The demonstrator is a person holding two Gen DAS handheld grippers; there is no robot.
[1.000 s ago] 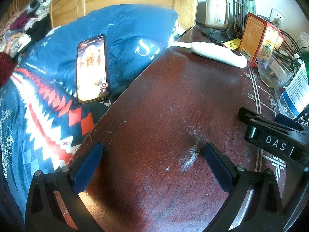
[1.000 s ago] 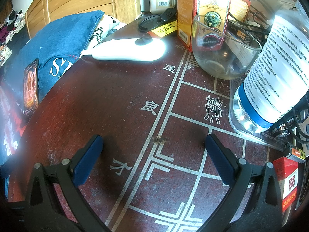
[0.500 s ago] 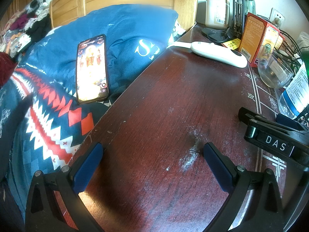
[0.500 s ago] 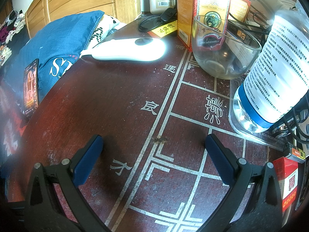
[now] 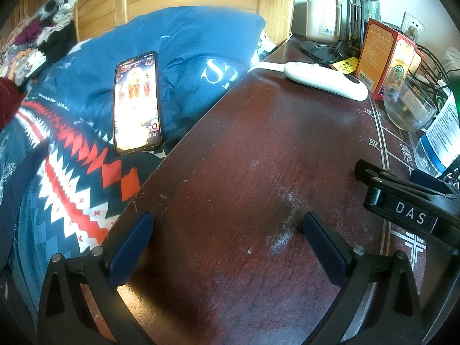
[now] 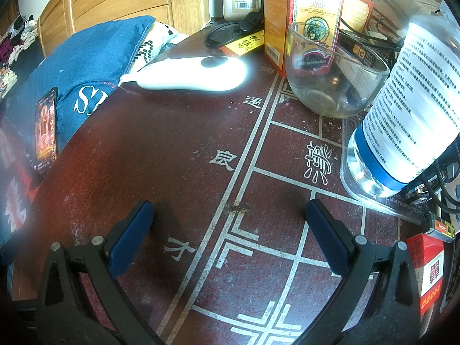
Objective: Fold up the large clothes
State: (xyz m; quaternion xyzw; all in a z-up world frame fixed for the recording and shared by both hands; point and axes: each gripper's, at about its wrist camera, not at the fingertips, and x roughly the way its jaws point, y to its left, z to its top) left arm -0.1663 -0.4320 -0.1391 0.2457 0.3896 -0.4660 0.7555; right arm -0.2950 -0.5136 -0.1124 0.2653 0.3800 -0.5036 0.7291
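Note:
My left gripper (image 5: 227, 224) rests open on the dark red wooden table (image 5: 258, 149), with nothing between its blue pads. My right gripper (image 6: 228, 210) lies open beside it on the same table, over the white painted lines; its black body (image 5: 402, 198) shows at the right of the left wrist view. A heap of mixed clothes (image 5: 31, 46) lies far off at the upper left, by the wooden headboard. A dark red garment (image 5: 8, 100) peeks in at the left edge. Neither gripper touches any cloth.
A bed with a patterned blue, red and white cover (image 5: 66, 178) adjoins the table's left edge. On it lie a blue pillow (image 5: 187, 49) and a lit phone (image 5: 136, 103). A white handset (image 6: 192, 73), glass bowl (image 6: 333, 74), water bottle (image 6: 408, 109) and orange boxes (image 6: 302, 8) crowd the table's back and right.
A dark blurred shape has come in over the bed cover at the left edge of the left wrist view. Both grippers stay still on the table.

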